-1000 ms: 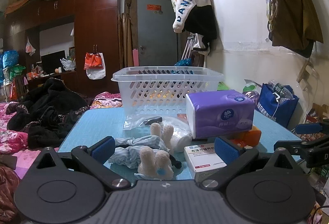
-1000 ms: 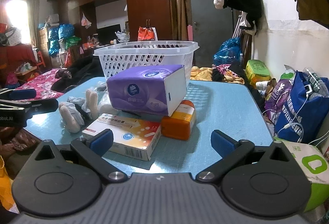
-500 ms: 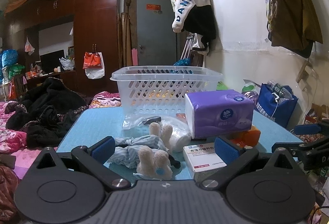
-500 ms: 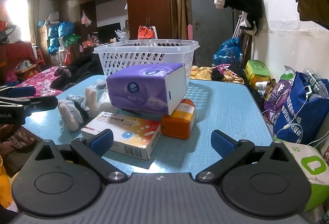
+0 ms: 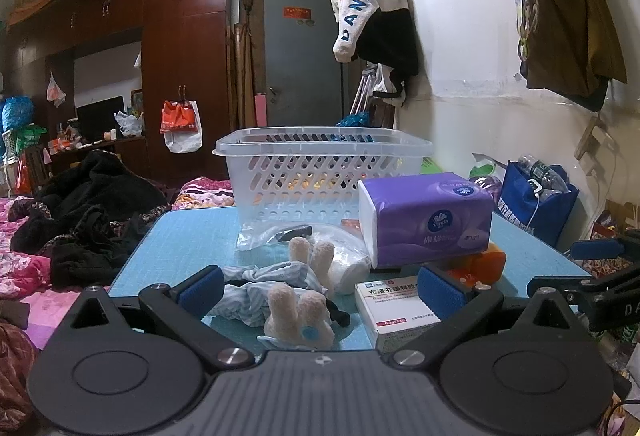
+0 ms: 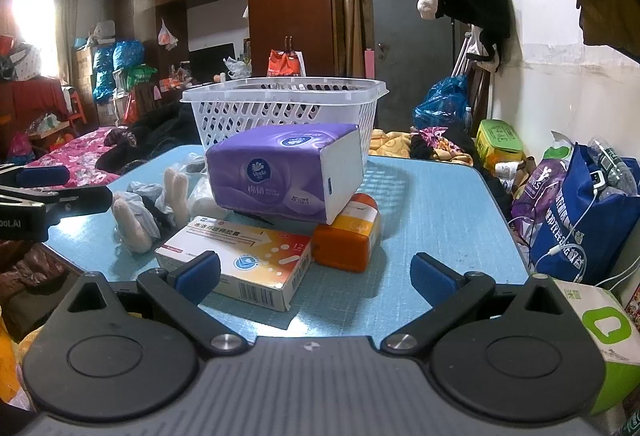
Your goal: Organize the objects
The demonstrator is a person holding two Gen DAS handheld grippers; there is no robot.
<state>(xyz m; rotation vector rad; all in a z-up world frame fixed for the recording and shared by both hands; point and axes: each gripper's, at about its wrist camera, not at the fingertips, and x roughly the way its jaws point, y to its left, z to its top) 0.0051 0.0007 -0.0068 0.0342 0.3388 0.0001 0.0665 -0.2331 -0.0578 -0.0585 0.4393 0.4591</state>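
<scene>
A pile of objects lies on the blue table [image 5: 188, 236]. A purple tissue pack [image 5: 426, 218] [image 6: 286, 172] rests on an orange box [image 6: 348, 236] and a white medicine box [image 6: 240, 256] [image 5: 394, 302]. Fuzzy socks with striped cloth [image 5: 288, 300] [image 6: 140, 212] lie to the left, beside a clear plastic bag [image 5: 288, 234]. Behind them stands a white lattice basket [image 5: 324, 168] [image 6: 284, 104]. My left gripper [image 5: 320, 288] is open, low at the table's near edge with the socks between its fingers' line. My right gripper [image 6: 316, 272] is open before the medicine box.
A bed with dark clothes [image 5: 80, 212] lies left of the table. A blue bag [image 6: 588, 220] and a green-and-white box [image 6: 600, 332] sit at the right by the wall. Clothes hang on the wall [image 5: 376, 20]. The table's right half [image 6: 432, 204] is bare.
Both grippers have barely shifted; the right view has crept slightly closer to the pile. Nothing was taken hold of or moved.
</scene>
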